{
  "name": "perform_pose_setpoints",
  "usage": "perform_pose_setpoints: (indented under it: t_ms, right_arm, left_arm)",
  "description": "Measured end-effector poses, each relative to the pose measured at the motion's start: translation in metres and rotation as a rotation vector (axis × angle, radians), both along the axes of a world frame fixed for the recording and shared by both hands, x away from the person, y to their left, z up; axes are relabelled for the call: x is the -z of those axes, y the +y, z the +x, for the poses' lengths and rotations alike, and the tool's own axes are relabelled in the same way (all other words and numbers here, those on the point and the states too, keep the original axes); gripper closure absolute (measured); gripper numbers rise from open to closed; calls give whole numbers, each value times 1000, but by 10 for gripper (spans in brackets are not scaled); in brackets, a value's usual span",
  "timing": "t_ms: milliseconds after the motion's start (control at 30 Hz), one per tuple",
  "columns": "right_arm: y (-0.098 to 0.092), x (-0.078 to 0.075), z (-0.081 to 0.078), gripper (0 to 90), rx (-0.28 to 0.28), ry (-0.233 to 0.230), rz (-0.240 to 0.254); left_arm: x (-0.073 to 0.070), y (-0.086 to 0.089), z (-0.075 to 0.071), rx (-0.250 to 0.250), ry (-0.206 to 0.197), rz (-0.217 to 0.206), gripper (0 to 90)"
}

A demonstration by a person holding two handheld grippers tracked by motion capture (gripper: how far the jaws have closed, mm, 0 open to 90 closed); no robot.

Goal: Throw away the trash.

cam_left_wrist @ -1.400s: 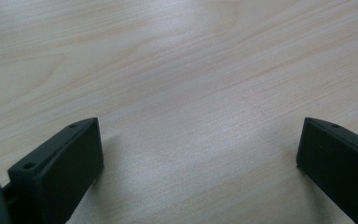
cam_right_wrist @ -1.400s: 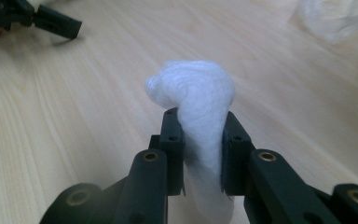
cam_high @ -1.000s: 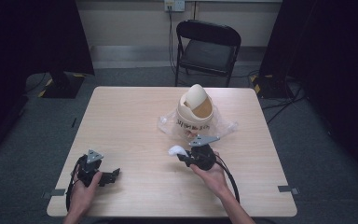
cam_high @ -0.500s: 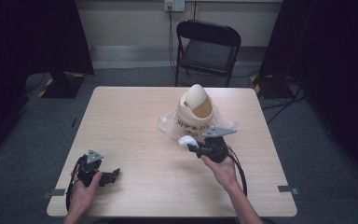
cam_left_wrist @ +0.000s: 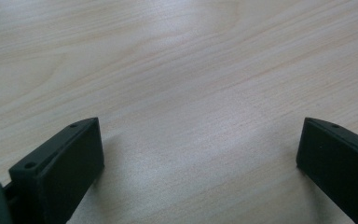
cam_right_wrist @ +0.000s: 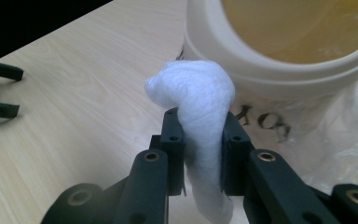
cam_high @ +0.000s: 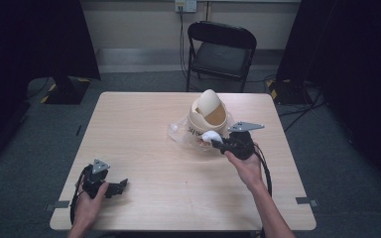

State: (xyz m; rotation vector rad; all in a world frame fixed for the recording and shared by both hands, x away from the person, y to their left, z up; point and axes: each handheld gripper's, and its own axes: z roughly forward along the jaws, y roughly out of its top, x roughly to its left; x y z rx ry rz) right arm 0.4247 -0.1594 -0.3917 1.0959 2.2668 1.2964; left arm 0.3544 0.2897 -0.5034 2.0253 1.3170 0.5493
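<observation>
A cream bin with a swing lid (cam_high: pixel 208 116) stands right of the table's middle, its lid tilted and its mouth showing. My right gripper (cam_high: pixel 217 144) is shut on a white wad of tissue (cam_high: pixel 209 137), held just in front of the bin. In the right gripper view the tissue (cam_right_wrist: pixel 196 98) bulges above the jaws, close under the bin's rim (cam_right_wrist: pixel 270 70). My left gripper (cam_high: pixel 121 185) rests low over the near left of the table. Its jaws stand wide apart over bare wood (cam_left_wrist: pixel 200 93) with nothing between them.
A crumpled clear plastic bag (cam_high: pixel 181 134) lies around the bin's base. A black folding chair (cam_high: pixel 222 49) stands behind the table's far edge. The left gripper's jaws (cam_right_wrist: pixel 2 88) appear far off in the right gripper view.
My right gripper has carried the tissue up and to the right, from the table's middle to just in front of the bin. The left gripper has stayed put.
</observation>
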Motion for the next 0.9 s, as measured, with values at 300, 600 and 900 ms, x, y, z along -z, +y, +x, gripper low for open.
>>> perform_pose_setpoints:
  t_ms: [300,600,900]
  right_arm:
    - [-9,-16,11,760,22,-20,-4]
    - [-14,-24,31,757,51,-14,-22]
    - [-12,-29,52,754,80,15,-61]
  left_arm:
    - [0,0,0,0,0,0,1]
    - [0,0,0,0,0,0,1]
    - [0,0,0,0,0,0,2]
